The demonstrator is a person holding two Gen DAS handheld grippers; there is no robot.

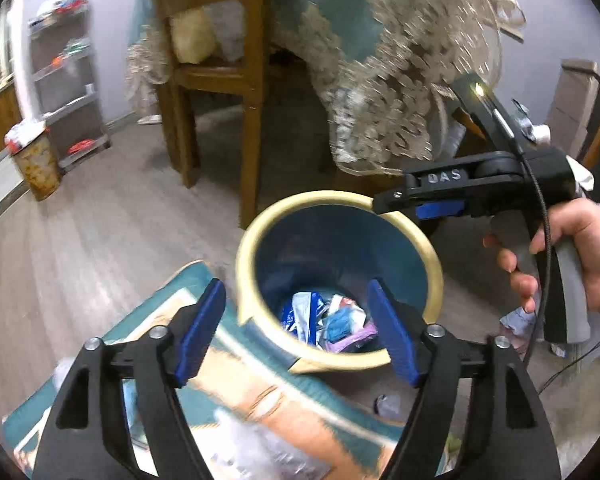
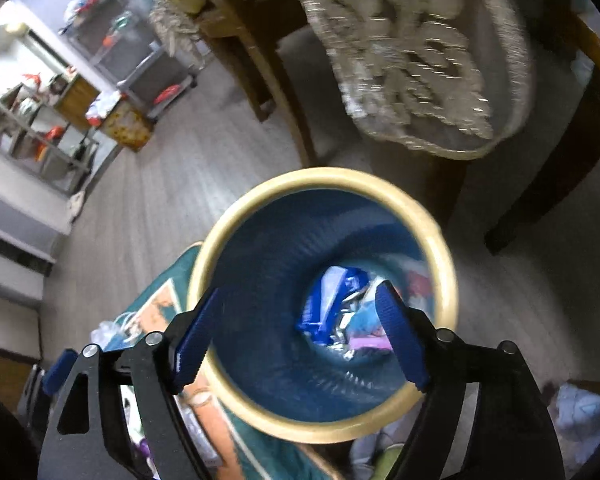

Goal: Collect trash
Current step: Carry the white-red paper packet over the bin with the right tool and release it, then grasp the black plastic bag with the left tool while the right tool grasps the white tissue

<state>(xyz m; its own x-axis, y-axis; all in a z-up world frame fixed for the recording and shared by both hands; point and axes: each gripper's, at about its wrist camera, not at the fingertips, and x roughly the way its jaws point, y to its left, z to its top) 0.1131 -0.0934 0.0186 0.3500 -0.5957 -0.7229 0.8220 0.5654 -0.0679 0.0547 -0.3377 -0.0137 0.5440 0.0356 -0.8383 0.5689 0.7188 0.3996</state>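
Both hand-held grippers empty
Left hand-held gripper (image 1: 296, 328) and right hand-held gripper (image 2: 296, 340) gaped wide; a hand (image 1: 576, 264) gripped the right's handle

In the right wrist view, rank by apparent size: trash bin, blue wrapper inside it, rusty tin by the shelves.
1. Trash bin
2. Blue wrapper
3. Rusty tin, though it sits farther away, so true size is unsure.

Home dining room: wooden chair (image 1: 216, 76), lace-trimmed tablecloth (image 1: 384, 80), patterned rug (image 1: 260, 392), storage shelves (image 1: 66, 80)
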